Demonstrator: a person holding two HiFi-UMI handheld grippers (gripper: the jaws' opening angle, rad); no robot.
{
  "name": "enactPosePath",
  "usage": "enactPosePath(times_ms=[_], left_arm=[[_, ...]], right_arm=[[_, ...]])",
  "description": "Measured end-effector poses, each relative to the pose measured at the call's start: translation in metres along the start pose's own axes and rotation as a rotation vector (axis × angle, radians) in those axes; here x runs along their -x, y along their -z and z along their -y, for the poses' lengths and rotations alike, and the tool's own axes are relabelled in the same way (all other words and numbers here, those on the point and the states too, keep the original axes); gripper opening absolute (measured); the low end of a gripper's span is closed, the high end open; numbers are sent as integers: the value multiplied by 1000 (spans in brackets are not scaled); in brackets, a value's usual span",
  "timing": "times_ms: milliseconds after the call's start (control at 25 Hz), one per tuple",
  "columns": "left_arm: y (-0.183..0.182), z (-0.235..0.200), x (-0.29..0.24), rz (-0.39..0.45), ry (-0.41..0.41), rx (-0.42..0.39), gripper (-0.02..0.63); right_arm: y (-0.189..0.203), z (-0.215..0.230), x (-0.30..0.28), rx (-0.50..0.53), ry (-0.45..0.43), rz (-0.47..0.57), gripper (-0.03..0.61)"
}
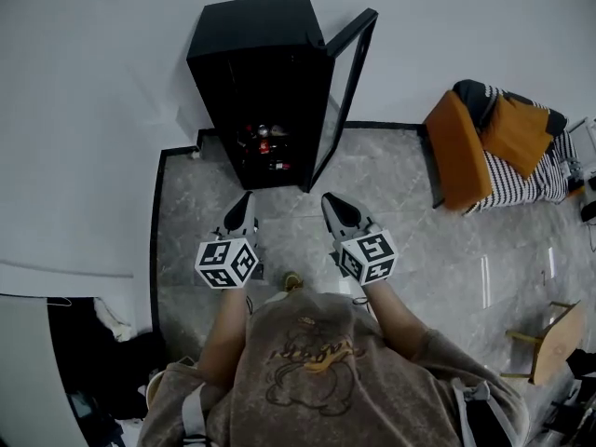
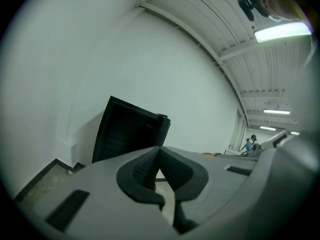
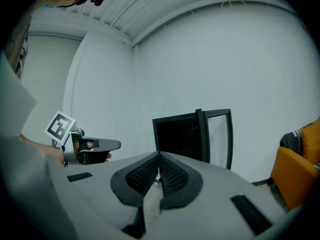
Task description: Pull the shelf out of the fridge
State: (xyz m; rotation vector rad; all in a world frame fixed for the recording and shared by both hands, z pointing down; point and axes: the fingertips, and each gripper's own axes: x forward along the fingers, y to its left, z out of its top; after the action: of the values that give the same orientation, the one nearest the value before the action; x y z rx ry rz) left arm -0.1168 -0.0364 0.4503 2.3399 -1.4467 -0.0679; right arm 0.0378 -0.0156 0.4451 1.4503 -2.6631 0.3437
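A black fridge (image 1: 265,82) stands against the white wall with its glass door (image 1: 346,91) swung open to the right. Small red and white items (image 1: 265,145) sit on its lower shelves; the shelves themselves are too dark to make out. My left gripper (image 1: 246,198) and right gripper (image 1: 328,200) are held side by side over the floor, a short way in front of the fridge and pointing at it. Both are shut with nothing between the pads. The left gripper view shows its jaws (image 2: 159,150) below the fridge (image 2: 127,134). The right gripper (image 3: 159,155) faces the dark fridge opening (image 3: 180,136).
An orange chair (image 1: 494,142) with a striped cushion stands at the right. A wooden stool (image 1: 554,338) is at the lower right. Dark bags lie at the lower left (image 1: 102,371). The floor is grey marble (image 1: 419,240) with a black border.
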Motion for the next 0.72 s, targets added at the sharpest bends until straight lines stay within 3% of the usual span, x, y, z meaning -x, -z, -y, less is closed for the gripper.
enactPosePath(times_ms=[440, 720], left_arm=[[-18, -23, -42, 9, 44, 26, 5], [-29, -35, -70, 8, 56, -8, 5]], right_arm=[[-6, 24, -23, 4, 73, 2, 21], [-20, 39, -51, 19, 56, 19, 21]])
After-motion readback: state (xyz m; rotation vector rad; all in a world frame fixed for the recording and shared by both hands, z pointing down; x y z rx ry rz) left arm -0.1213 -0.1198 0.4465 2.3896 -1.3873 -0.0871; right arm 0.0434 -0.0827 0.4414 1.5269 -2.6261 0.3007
